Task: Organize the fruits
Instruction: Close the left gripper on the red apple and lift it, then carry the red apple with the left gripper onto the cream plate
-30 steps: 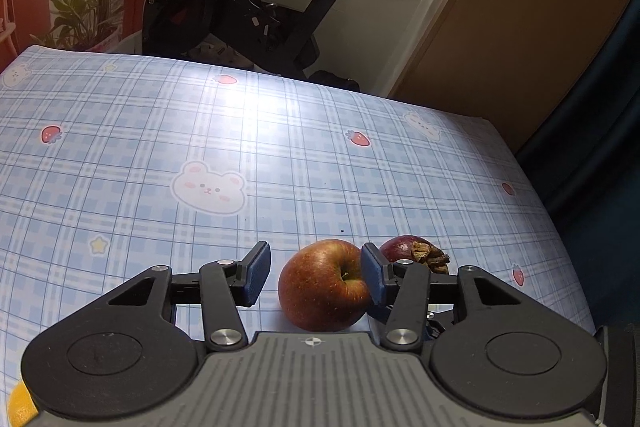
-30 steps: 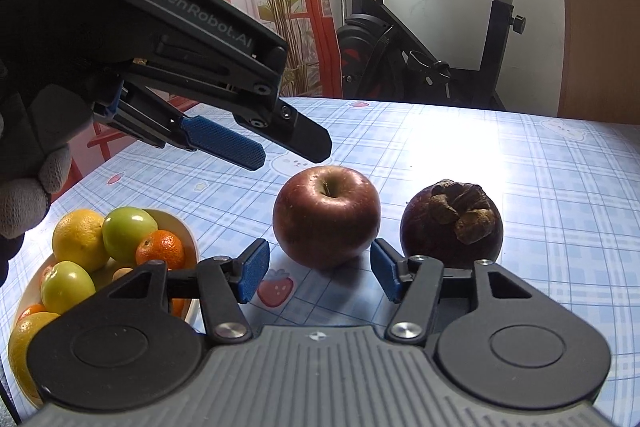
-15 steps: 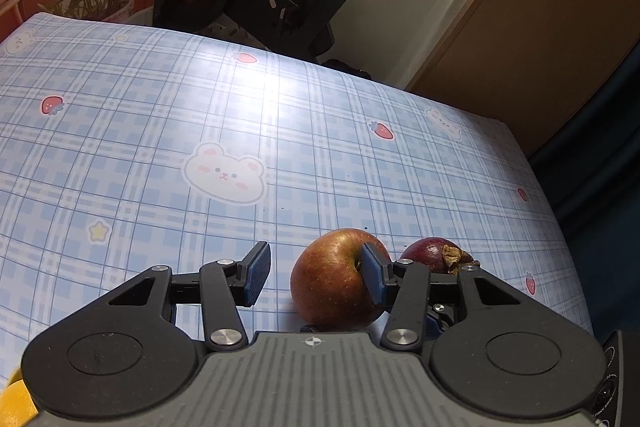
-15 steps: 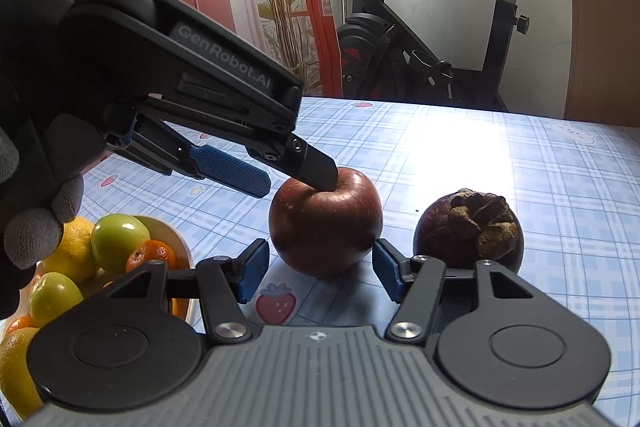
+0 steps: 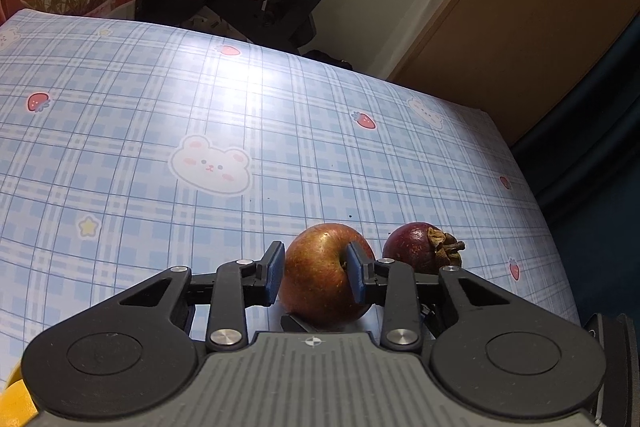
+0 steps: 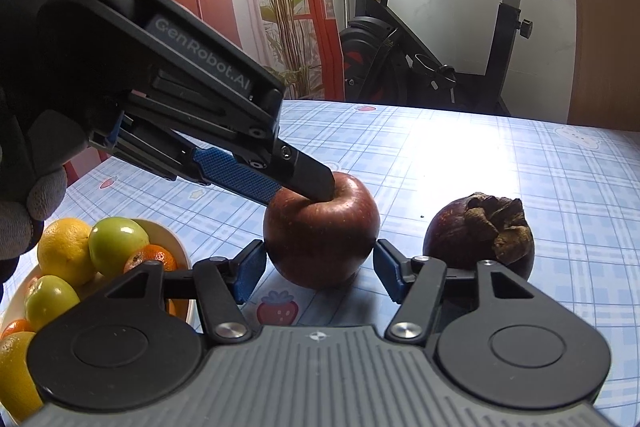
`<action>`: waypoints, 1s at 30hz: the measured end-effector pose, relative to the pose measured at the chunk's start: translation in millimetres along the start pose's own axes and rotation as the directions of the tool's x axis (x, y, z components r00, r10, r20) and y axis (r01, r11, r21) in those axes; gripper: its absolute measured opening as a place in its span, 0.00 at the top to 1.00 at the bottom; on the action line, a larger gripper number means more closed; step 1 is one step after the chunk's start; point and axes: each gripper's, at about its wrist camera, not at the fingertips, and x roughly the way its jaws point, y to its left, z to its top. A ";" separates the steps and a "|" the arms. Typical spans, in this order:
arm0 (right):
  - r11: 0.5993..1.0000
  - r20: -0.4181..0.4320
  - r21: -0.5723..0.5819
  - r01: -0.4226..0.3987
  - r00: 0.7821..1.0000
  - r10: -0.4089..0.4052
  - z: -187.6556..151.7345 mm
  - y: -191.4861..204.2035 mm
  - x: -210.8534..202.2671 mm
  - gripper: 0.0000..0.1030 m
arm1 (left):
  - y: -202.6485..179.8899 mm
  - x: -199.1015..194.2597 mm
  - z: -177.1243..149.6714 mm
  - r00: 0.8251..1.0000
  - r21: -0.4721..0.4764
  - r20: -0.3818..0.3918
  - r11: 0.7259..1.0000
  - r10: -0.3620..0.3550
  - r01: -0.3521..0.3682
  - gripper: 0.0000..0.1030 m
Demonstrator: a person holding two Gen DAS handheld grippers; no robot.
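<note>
The left gripper [image 5: 316, 269] has just been closing its jaws, and they now pinch the upper part of the apple [image 6: 320, 231], one pad in the stem hollow, the other on the side. The apple rests on the table [image 5: 200, 99] near its right edge, with the mangosteen [image 6: 480, 235] just beside it. The right gripper [image 6: 316, 273] stands with jaws parted either side of the apple's base, not pressing on it. The bowl [image 6: 182, 255] of citrus and green fruit sits at the table's left edge.

Risk: the hold is high and off-centre (a round, glossy skin), so the apple may slip or swivel out on lifting, knock the mangosteen, or roll towards the edge.
</note>
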 end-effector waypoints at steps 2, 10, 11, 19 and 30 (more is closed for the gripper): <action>1.000 0.003 -0.007 -0.006 1.000 0.006 0.3 0.0 -2.2 0.40 | -0.6 -3.2 -1.2 1.000 0.011 -0.003 1.000 -0.001 0.001 0.65; 0.999 0.009 -0.002 -0.037 0.999 0.037 3.2 8.4 -25.9 0.40 | -4.3 -33.3 -10.0 0.999 0.047 -0.021 0.998 -0.028 0.029 0.65; 0.999 0.008 -0.008 -0.040 0.999 0.040 5.0 10.5 -28.6 0.40 | -4.5 -38.8 -11.6 0.999 0.055 -0.014 0.998 -0.034 0.034 0.65; 0.991 -0.005 -0.079 -0.108 0.994 0.108 9.9 43.3 -51.9 0.40 | 3.1 -84.9 -29.7 0.999 0.065 -0.006 0.997 -0.038 0.038 0.65; 0.970 -0.069 -0.142 -0.197 0.980 0.189 10.5 85.5 -50.4 0.40 | 31.4 -119.5 -52.3 1.000 0.027 0.011 1.000 -0.005 0.004 0.64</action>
